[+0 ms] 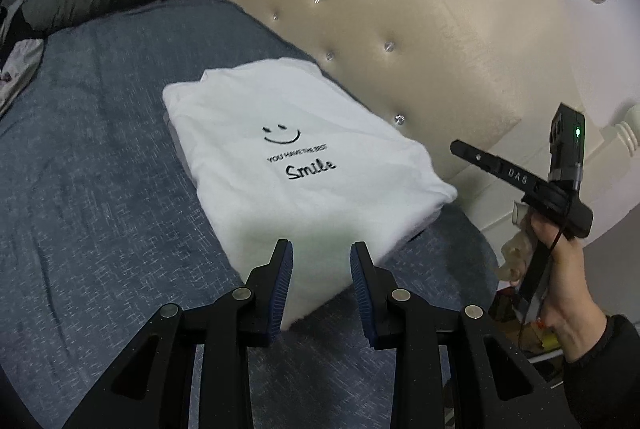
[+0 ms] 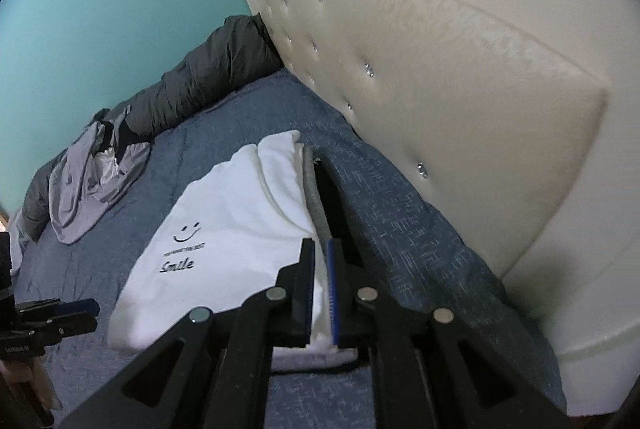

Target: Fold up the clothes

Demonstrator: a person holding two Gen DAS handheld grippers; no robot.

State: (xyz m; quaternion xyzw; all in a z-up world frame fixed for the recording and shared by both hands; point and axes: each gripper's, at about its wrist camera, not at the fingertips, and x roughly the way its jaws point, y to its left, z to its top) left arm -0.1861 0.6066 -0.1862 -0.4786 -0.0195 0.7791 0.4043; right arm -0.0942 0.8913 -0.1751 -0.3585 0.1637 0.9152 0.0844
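A cream tufted headboard point(image 2: 460, 77) backs the blue bedspread point(image 1: 100, 165); teal wall point(image 2: 112, 13) beyond.

A folded shirt point(image 1: 288, 165) lies on the bed point(image 1: 100, 149) just beside the headboard point(image 1: 400, 41). A rolled duvet point(image 2: 216, 77) and crumpled garment point(image 2: 92, 185) lie behind it.

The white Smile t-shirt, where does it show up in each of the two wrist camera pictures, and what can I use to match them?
Left wrist view: the white Smile t-shirt lies folded at the centre, just beyond the left gripper.
Right wrist view: the white Smile t-shirt sits centre-left, its right edge beside the right gripper.
Shared landmark: the cream tufted headboard, right of the shirt in both.
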